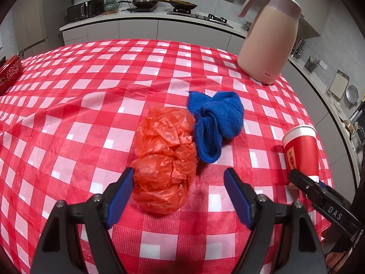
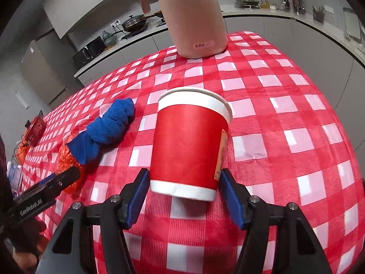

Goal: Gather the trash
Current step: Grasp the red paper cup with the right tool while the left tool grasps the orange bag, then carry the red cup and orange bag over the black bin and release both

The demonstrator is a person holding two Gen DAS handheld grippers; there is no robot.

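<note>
A crumpled orange plastic bag (image 1: 165, 157) lies on the red checked tablecloth (image 1: 79, 114). My left gripper (image 1: 179, 178) is open around the bag's near end, its left finger touching the bag. A red paper cup (image 2: 189, 146) with white rims stands upright between my right gripper's pads; my right gripper (image 2: 183, 178) is shut on its base. The cup also shows in the left wrist view (image 1: 301, 153), with my right gripper's finger beside it. The bag also shows in the right wrist view (image 2: 68, 162).
A bunched blue cloth (image 1: 216, 123) lies against the bag's right side. A tall pink thermos jug (image 1: 271, 38) stands at the far right of the table. A red box (image 1: 9, 73) sits at the far left edge. Kitchen counters run behind.
</note>
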